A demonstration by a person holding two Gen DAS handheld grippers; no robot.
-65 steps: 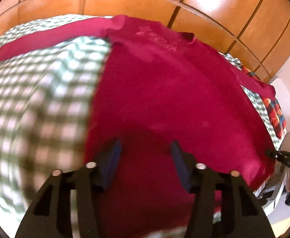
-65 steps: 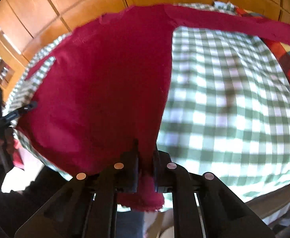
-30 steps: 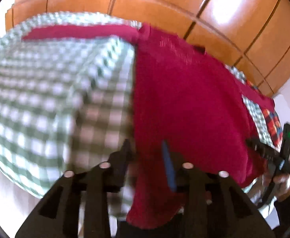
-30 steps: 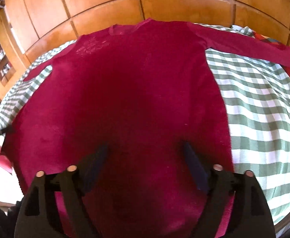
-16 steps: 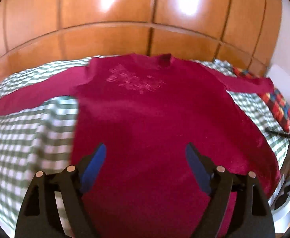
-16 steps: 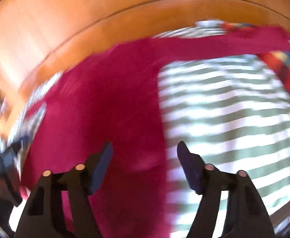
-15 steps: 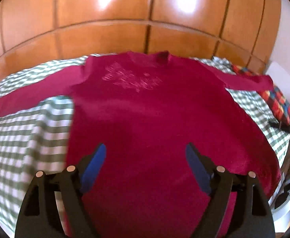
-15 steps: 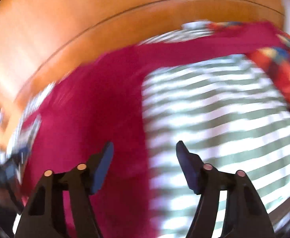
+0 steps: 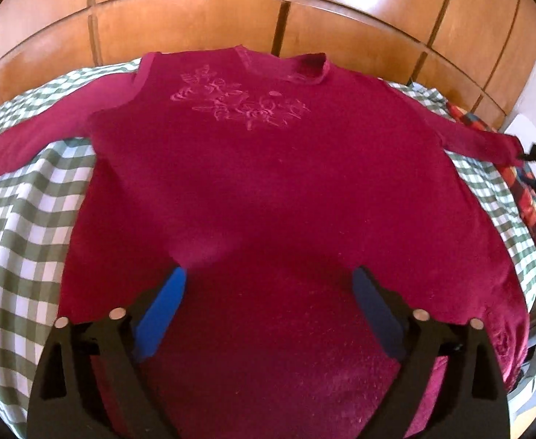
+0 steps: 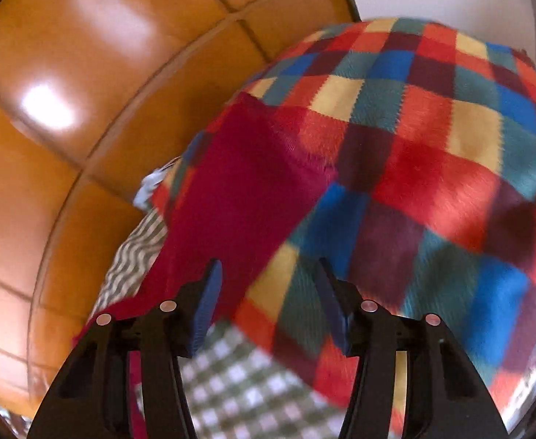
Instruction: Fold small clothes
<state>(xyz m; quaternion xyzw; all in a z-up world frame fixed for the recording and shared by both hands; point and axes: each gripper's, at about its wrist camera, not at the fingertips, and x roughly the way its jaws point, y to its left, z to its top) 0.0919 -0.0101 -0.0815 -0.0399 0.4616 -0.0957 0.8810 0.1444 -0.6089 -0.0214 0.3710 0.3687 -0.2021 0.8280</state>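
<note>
Both claws have let go of the hem. Right claw [image 10: 268, 292] has swung out over the sleeve [image 10: 231, 190] end on the blanket [image 10: 432, 153], jaws apart, empty. Left claw [image 9: 268, 300] hovers released above the sweater [image 9: 268, 168], spread flat on the bed [image 9: 19, 219]. Sleeve fold likely next.

- Sweater [image 9: 286, 190]: crimson, tonal floral embroidery.
- Bedcover [image 9: 22, 226]: green-and-white gingham.
- Blanket [image 10: 432, 153]: red, blue, teal, yellow, maroon checks.
- Panelling [image 9: 194, 22]: glossy orange-brown wood.
</note>
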